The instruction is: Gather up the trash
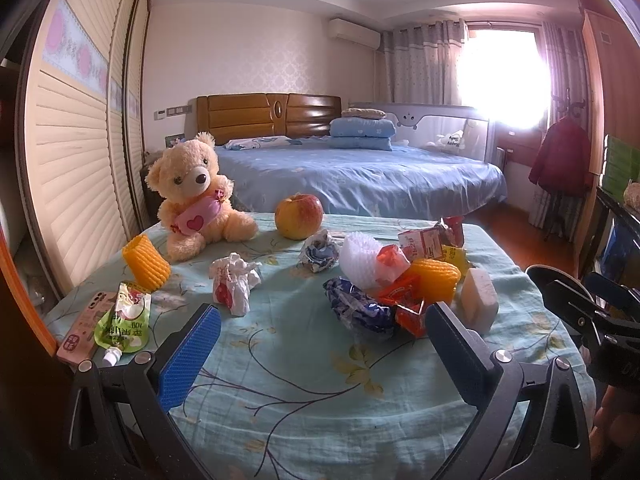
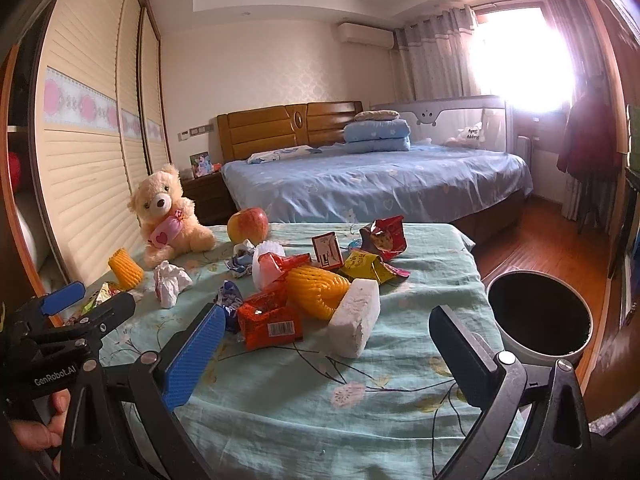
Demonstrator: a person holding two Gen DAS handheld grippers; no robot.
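Trash lies heaped on the table: a white foam block [image 2: 355,322], an orange-red wrapper [image 2: 270,320], a yellow foam net [image 2: 316,290], a crumpled white paper [image 1: 234,282], a blue foil wrapper [image 1: 356,308] and a green drink pouch [image 1: 122,320]. My left gripper [image 1: 324,340] hovers open over the near table, nothing between its fingers. My right gripper [image 2: 332,340] is also open and empty, with the foam block just ahead of it. A round bin with a dark inside [image 2: 538,314] stands to the right of the table.
A teddy bear [image 1: 194,196], an apple [image 1: 298,216], a second yellow net [image 1: 145,262] and a pink phone [image 1: 82,330] share the floral tablecloth [image 1: 304,392]. Louvred wardrobe doors [image 1: 76,160] run along the left. A blue bed [image 2: 376,184] lies beyond. A hand [image 2: 48,428] holds the other gripper.
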